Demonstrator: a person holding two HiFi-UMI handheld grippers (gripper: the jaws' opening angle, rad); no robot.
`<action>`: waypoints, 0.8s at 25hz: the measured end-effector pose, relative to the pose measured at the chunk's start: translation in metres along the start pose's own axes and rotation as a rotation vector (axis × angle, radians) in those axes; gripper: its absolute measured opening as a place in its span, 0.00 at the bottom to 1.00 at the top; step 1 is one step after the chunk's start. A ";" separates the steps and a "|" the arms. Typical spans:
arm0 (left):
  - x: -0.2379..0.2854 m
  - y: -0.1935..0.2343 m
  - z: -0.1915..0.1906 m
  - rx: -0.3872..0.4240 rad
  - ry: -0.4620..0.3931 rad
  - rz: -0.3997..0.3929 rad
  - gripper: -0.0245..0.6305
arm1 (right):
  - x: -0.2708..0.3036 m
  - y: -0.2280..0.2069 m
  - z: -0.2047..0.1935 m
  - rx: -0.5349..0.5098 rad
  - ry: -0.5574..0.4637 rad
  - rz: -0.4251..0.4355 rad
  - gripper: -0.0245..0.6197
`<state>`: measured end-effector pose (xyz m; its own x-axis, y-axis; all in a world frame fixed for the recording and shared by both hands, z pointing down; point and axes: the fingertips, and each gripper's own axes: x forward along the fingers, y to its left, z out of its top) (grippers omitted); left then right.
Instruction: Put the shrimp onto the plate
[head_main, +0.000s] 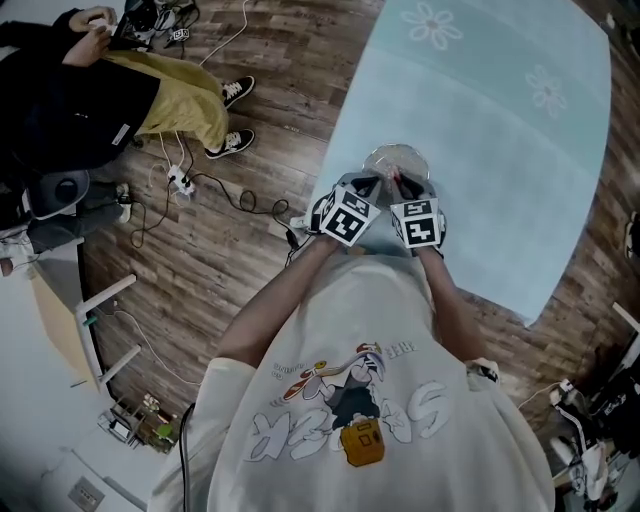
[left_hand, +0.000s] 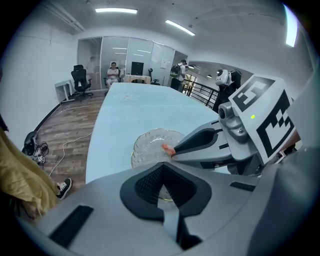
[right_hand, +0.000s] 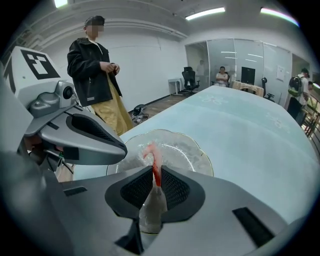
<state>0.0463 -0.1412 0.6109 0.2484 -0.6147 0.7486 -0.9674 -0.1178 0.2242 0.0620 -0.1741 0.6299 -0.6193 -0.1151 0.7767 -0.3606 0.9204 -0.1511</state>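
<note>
right gripper (right_hand: 154, 172): clenched on the shrimp (right_hand: 152, 159), tail end pinched between the pads
left gripper (left_hand: 162, 167): jaw tips together, nothing between them, just beside the right one
shrimp: held over the glass plate (right_hand: 196, 149), not lying on it; contact with the glass unclear
long axis: along the right jaws, free end curling forward over the plate's middle
plate: on the pale blue table (right_hand: 240, 125), directly ahead of and below the tips
nearer tool: right

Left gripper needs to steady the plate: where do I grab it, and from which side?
I'd pinch the plate by its left rim, coming from the left. It lies flat, so only the raised scalloped rim offers a lip, and the right gripper holds the shrimp over the middle.
</note>
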 end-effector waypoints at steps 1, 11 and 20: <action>0.002 0.000 0.000 0.000 0.006 0.001 0.05 | 0.001 0.000 0.000 -0.005 0.004 0.003 0.15; 0.012 0.001 -0.007 0.010 0.045 -0.024 0.05 | 0.005 0.000 0.005 -0.030 0.028 -0.022 0.16; -0.004 0.004 -0.012 -0.014 0.029 -0.047 0.05 | 0.001 0.000 0.010 0.026 0.006 -0.042 0.24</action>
<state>0.0419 -0.1298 0.6167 0.2951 -0.5859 0.7548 -0.9539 -0.1349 0.2682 0.0539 -0.1782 0.6245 -0.5989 -0.1512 0.7864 -0.4046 0.9046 -0.1342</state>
